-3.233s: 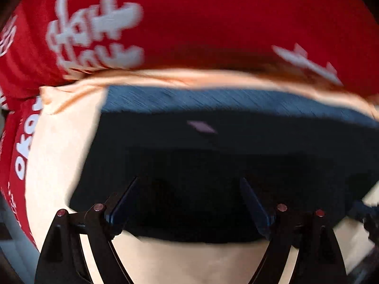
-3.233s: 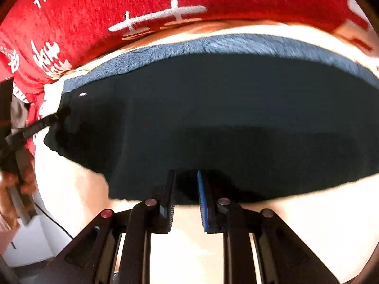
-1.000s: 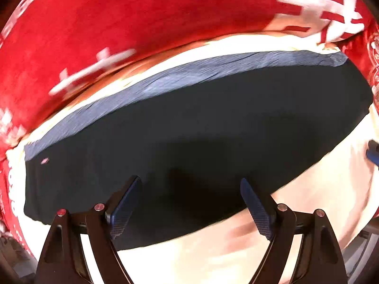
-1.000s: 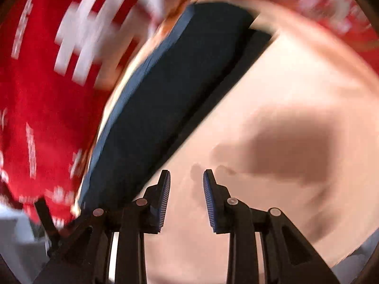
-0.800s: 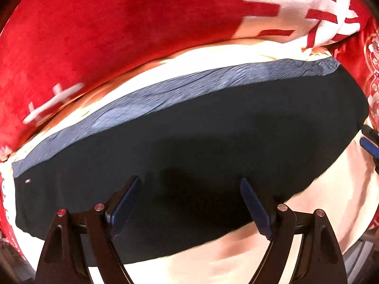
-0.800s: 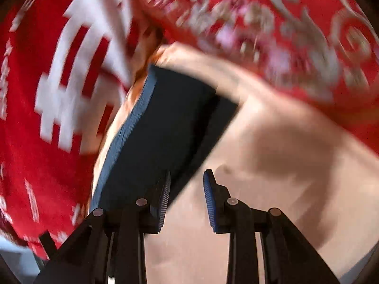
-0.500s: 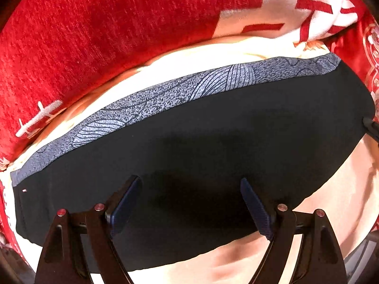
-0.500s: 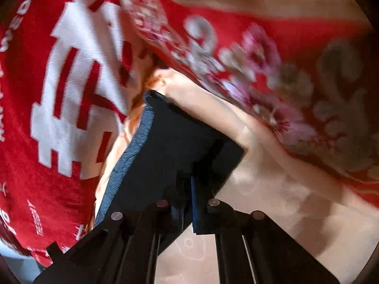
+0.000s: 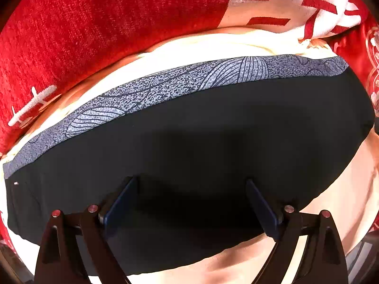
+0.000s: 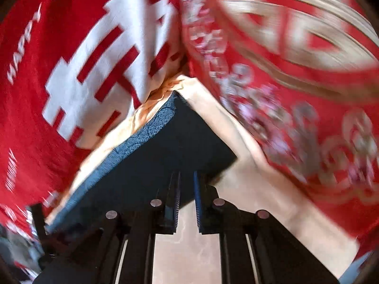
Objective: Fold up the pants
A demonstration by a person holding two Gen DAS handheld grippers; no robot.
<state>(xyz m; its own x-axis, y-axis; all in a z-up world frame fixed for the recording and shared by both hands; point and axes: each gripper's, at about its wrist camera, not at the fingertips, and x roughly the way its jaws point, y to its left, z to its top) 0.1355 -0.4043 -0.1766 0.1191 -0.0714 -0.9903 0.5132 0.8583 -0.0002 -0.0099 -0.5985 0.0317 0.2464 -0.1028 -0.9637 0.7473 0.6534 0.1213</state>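
The folded black pants lie flat on a cream sheet, with a grey patterned band along their far edge. My left gripper is open wide, its jaws spread over the pants' near middle. In the right wrist view the pants show end-on. My right gripper sits at their near right edge, jaws a narrow gap apart with the cloth edge between or just under them; whether it grips is unclear.
Red cushions with white characters stand behind the pants. A red patterned cushion lies to the right. The cream sheet spreads in front and to the right.
My right gripper swung to the pants' right end, closed at the edge, and now shows a slightly wider gap. The left gripper stayed open and shifted a little over the pants.
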